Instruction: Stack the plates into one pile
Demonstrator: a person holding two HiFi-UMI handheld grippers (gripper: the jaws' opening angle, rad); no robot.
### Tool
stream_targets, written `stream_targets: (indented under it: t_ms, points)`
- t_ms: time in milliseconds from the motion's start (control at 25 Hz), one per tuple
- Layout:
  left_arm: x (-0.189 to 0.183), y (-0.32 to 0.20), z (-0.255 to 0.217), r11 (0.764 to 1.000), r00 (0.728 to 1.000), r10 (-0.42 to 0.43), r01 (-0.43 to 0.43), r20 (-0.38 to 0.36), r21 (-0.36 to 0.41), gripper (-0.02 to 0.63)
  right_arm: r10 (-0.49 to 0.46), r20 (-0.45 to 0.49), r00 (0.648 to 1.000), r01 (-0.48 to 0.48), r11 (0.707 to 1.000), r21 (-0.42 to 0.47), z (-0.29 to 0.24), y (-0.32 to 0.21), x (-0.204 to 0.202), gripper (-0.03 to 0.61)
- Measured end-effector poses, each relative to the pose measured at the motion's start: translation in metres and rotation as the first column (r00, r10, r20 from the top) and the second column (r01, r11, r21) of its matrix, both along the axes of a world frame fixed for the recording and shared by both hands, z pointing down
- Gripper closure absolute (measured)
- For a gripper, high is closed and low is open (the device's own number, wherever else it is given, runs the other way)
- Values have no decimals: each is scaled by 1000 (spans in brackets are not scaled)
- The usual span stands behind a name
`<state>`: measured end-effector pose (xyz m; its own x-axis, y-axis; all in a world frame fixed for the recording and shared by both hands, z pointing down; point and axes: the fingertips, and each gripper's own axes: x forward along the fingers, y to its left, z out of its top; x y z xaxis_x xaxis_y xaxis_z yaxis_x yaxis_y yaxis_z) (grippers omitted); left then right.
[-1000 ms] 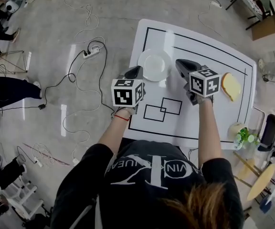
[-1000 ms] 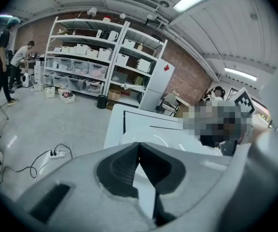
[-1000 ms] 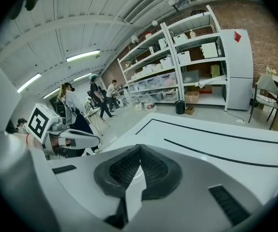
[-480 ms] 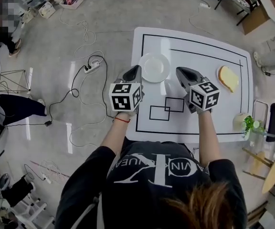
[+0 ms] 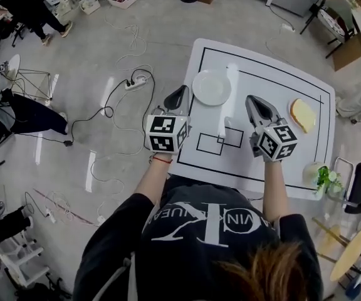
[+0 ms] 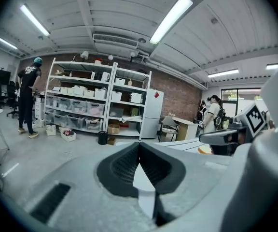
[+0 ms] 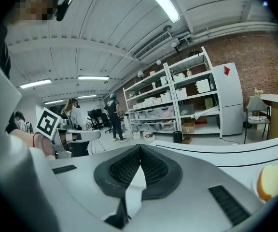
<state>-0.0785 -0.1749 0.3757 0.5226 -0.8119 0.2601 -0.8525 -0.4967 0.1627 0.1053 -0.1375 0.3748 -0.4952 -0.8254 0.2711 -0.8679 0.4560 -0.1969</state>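
A white plate (image 5: 211, 87) lies at the far left of the white table (image 5: 281, 155). A yellow plate (image 5: 303, 115) lies near the table's right edge and shows again low in both gripper views (image 6: 204, 150) (image 7: 273, 181). My left gripper (image 5: 176, 98) hangs over the table's left edge, just left of the white plate, shut and empty (image 6: 139, 145). My right gripper (image 5: 257, 105) hovers over the table's middle, left of the yellow plate, shut with nothing in it (image 7: 140, 150). Both point nearly level, away from the person.
A potted plant (image 5: 321, 177) stands at the table's near right corner. Cables and a power strip (image 5: 133, 80) lie on the floor to the left. Storage shelves (image 6: 95, 105) and standing people are across the room.
Both grippers have lifted higher above the table, still shut. The right one has drifted rightwards, nearer the yellow plate. Neither plate has moved.
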Motion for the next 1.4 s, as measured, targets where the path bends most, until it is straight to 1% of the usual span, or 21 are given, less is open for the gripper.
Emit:
stream_targets:
  t_ms: [200, 360, 560, 880, 1040, 1400]
  points:
    - [-6, 32, -9, 998, 999, -47, 47, -4, 50, 606, -38, 11, 999, 37, 999, 36, -6, 26, 1, 577]
    - [-11, 56, -16, 995, 998, -64, 63, 4, 82, 606, -46, 16, 999, 45, 997, 62, -12, 45, 0, 578]
    - [-27, 78, -25, 984, 992, -127, 124, 18, 129, 606, -58, 17, 998, 56, 992, 117, -24, 62, -3, 577]
    - [-30, 107, -26, 977, 987, -160, 159, -3, 144, 606, -54, 16, 998, 51, 988, 144, -28, 86, 0, 578]
    - [-33, 118, -29, 971, 983, -181, 183, -29, 155, 606, -50, 15, 999, 47, 987, 153, -29, 96, 5, 577]
    - [-43, 143, -33, 954, 972, -235, 237, -32, 186, 606, -65, 15, 998, 61, 986, 158, -28, 114, 6, 578]
